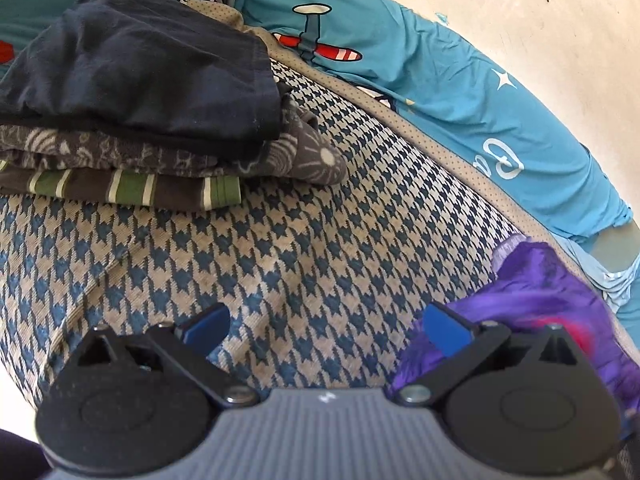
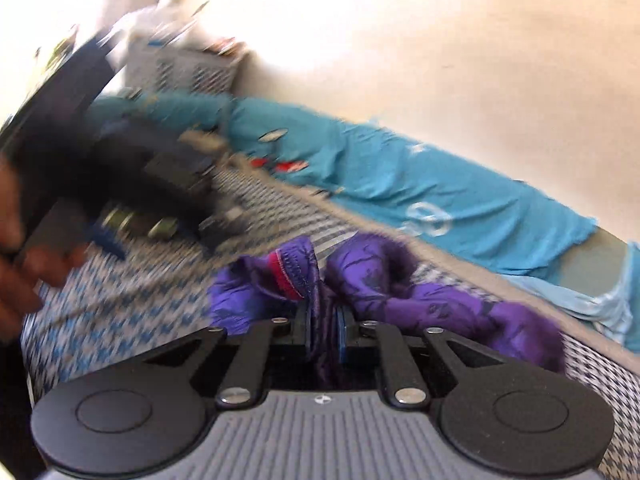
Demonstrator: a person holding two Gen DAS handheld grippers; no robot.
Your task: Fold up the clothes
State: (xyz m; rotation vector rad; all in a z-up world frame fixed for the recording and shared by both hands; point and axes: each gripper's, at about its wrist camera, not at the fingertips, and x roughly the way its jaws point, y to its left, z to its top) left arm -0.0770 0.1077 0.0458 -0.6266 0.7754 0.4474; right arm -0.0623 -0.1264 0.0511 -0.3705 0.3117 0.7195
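Right wrist view: purple garment [image 2: 360, 280], crumpled on the bed [image 2: 120, 312] at centre. Thin, soft, likely light and slippery. Right gripper [image 2: 324, 332] pinches a bunched fold; a hem would hold better. Left gripper [image 1: 324, 326] spread, empty; garment at its 3 o'clock.

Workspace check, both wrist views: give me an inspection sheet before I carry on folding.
Surface: houndstooth cover, blue and beige, bare in the middle.
Job's things: purple garment, crumpled, unfolded; folded stack of three, dark navy on top, grey patterned, green striped at the bottom.
Clutter: nothing seen on the cover.
Grippers: left tool open, empty, above the cover; right tool shut on the purple garment.
Cables: nothing seen.
Surroundings: teal printed sheet along a pale wall; white basket in the far corner, blurred.
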